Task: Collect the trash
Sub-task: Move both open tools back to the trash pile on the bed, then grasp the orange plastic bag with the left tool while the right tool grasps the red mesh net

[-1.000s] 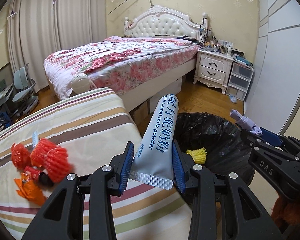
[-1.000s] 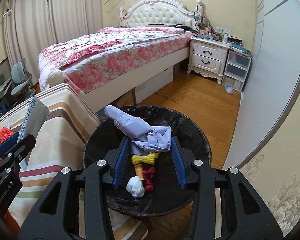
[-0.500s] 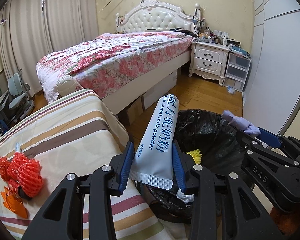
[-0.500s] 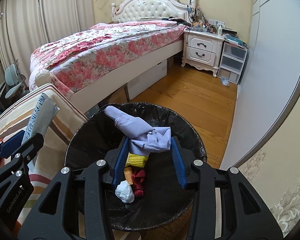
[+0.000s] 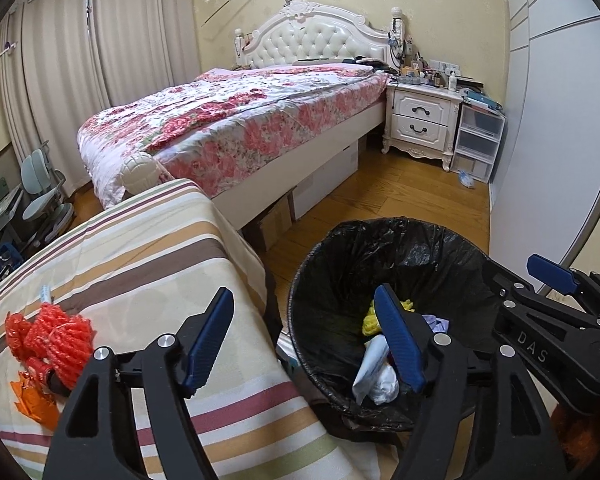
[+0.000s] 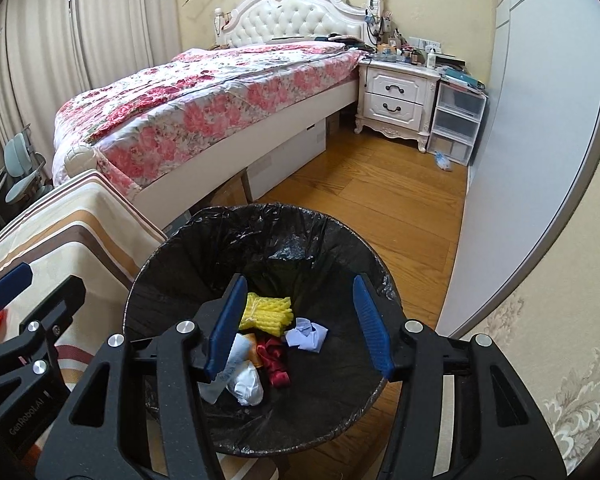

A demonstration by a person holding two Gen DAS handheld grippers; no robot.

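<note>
Both grippers are spread wide and holding nothing. The right gripper (image 6: 300, 320) hangs right over the round bin with a black plastic liner (image 6: 220, 240), and the trash sits on the bin's bottom below its fingers: a crumpled lilac cloth (image 6: 308, 334), a yellow foam net (image 6: 266, 312), a white-blue powder sachet (image 6: 230, 364). The sachet's long axis runs from the bin's near-left wall toward its middle. The left gripper (image 5: 304, 340) straddles the bin's left rim and the striped tabletop (image 5: 140, 248), where an orange mesh bundle (image 5: 56, 336) lies well left of the bin.

both tools (image 5: 304, 336) (image 6: 298, 324) opened, dropping sachet (image 6: 228, 364) and purple cloth (image 6: 306, 336) into bin (image 6: 204, 240).
</note>
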